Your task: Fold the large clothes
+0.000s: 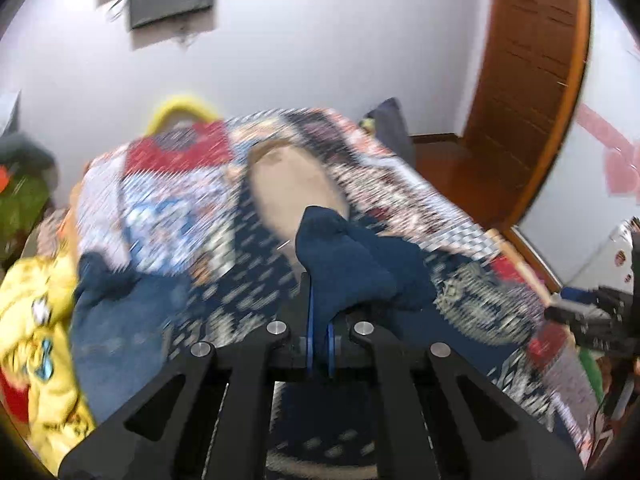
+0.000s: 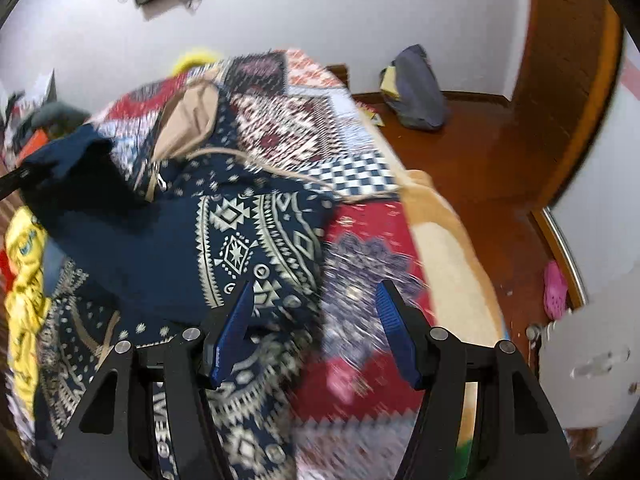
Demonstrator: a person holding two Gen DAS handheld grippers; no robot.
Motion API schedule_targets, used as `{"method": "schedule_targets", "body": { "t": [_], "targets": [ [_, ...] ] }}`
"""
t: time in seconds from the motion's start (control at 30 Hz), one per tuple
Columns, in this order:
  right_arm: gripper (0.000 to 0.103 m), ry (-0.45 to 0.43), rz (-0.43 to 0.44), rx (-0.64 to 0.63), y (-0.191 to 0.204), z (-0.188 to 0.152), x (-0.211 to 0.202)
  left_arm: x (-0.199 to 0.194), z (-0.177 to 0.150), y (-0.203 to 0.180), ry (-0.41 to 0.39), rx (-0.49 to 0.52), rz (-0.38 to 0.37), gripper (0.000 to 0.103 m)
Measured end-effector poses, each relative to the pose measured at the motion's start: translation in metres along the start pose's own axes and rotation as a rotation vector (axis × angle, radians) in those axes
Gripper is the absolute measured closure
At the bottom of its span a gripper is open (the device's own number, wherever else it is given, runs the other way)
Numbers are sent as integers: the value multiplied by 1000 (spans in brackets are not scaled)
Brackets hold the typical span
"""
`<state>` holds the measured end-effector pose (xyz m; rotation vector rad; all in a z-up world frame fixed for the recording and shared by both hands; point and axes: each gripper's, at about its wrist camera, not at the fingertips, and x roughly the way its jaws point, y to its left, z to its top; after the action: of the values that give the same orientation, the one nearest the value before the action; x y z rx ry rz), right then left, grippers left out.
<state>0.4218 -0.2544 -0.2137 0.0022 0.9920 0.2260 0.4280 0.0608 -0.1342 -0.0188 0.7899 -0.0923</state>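
Observation:
A navy hoodie with a white geometric print (image 2: pixel 240 236) and a beige hood lining (image 2: pixel 192 120) lies on the patterned bed. My left gripper (image 1: pixel 320 312) is shut on a fold of the hoodie's navy cloth (image 1: pixel 352 264) and lifts it off the bed; this gripper and the raised cloth show at the left of the right wrist view (image 2: pixel 60 160). My right gripper (image 2: pixel 316 312) is open and empty, hovering over the hoodie's right edge. The beige hood (image 1: pixel 292 188) shows ahead in the left wrist view.
The patchwork bedspread (image 2: pixel 312 128) covers the bed. A yellow garment (image 1: pixel 44 320) lies at the left. A grey bag (image 2: pixel 416 88) sits on the wooden floor by the wall. A pink shoe (image 2: pixel 556 288) lies at the right. A wooden door (image 1: pixel 532 80) stands behind.

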Motion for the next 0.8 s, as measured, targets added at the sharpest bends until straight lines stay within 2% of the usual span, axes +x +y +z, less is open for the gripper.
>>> {"method": "schedule_targets", "body": {
  "t": [0.17,0.27,0.33,0.37,0.4,0.47,0.63,0.7,0.8],
  "targets": [
    [44,131,-30,-66,21,-4,52,14,-49,50,89,-103,12,99],
    [44,161,-22,-78,26,-13,64,36,-80,72,177,-164,19,99],
    [43,148,-25,-80,25,-16,64,49,-96,86,227,-202,22,93],
    [43,150,-23,-78,23,-17,63,53,-104,93,241,-221,29,82],
    [43,152,-22,-77,22,-17,63,55,-110,99,247,-241,32,67],
    [43,156,-19,-77,19,-19,63,53,-122,115,227,-308,36,52],
    [39,160,-29,-83,26,-15,67,36,-139,149,173,-478,-36,48],
    [35,164,-38,-95,32,-14,71,31,-145,158,172,-508,-41,47],
    [32,162,-81,-130,39,-15,74,24,-152,160,173,-498,-37,47]
  ]
}}
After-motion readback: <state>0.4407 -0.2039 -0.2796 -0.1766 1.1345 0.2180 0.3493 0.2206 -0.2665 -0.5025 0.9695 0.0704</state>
